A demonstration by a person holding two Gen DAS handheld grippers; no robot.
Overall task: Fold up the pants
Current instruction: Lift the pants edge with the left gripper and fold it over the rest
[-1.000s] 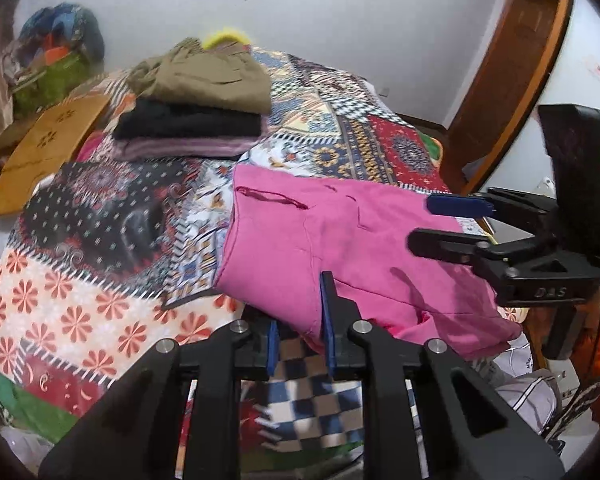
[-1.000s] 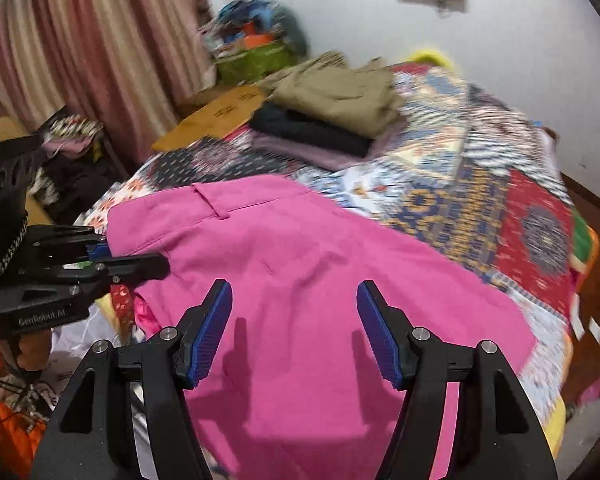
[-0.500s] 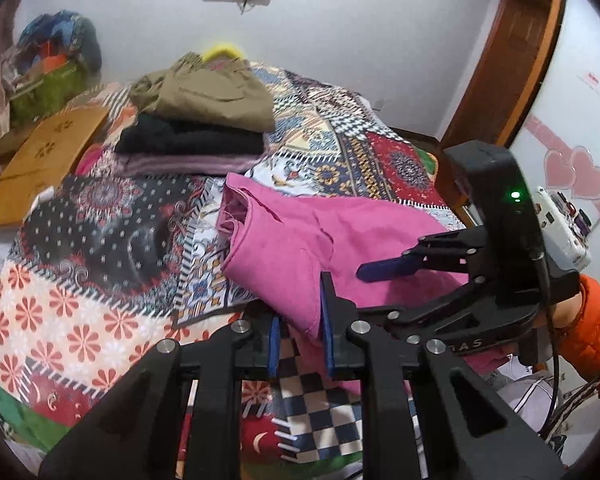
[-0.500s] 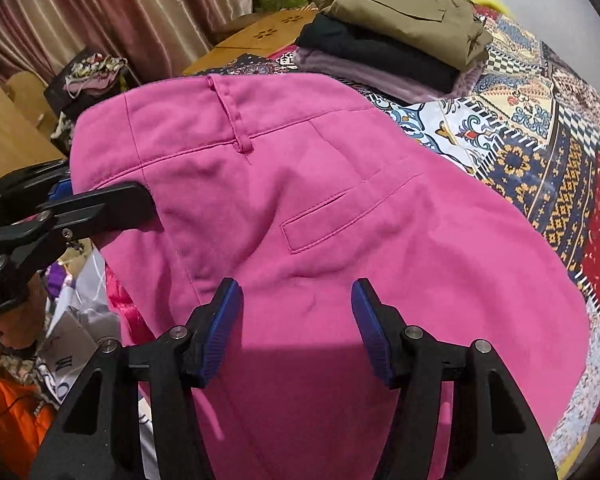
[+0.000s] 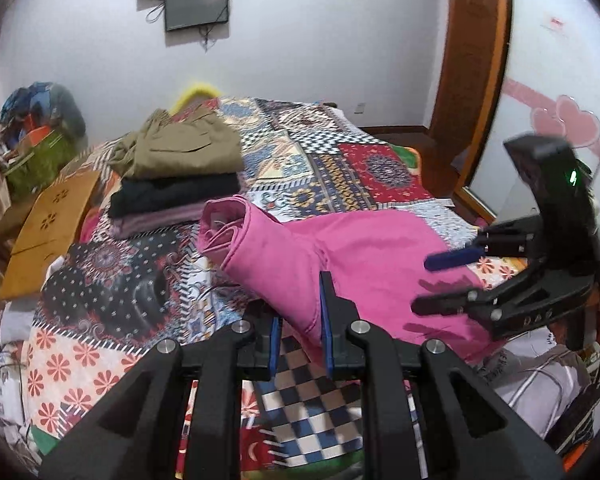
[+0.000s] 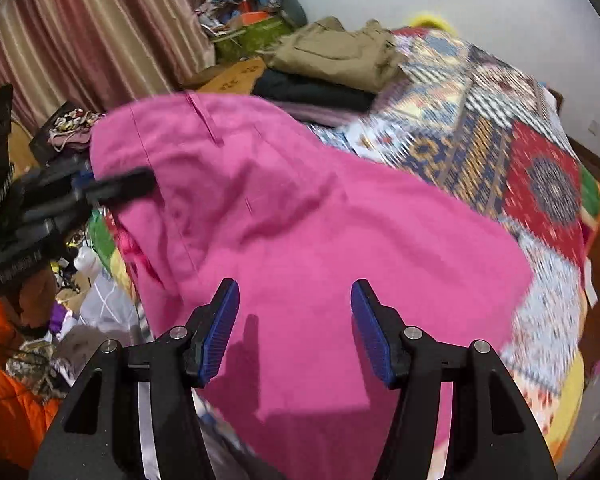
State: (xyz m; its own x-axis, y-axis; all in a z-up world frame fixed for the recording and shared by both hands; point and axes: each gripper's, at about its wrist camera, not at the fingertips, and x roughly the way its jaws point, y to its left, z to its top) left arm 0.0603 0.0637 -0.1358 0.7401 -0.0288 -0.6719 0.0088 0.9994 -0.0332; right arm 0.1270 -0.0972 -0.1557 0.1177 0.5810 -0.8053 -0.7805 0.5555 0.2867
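The left gripper (image 5: 300,338) pinches an edge of the pink pants (image 5: 364,256) on the bed (image 5: 100,344), while the right gripper (image 6: 296,328), jaws apart and having just narrowed, hovers above them, holding nothing.

The pink pants (image 5: 372,256) lie on the bed, across its near side, on top of the patterned cover. They are bright pink and soft, with wrinkles in them. One end is lifted and bunched into a loose roll, so the inside shows. In the right wrist view the waistband with a belt loop (image 6: 204,118) is raised up high. That view is blurry, so the small line lower down may be a pocket.
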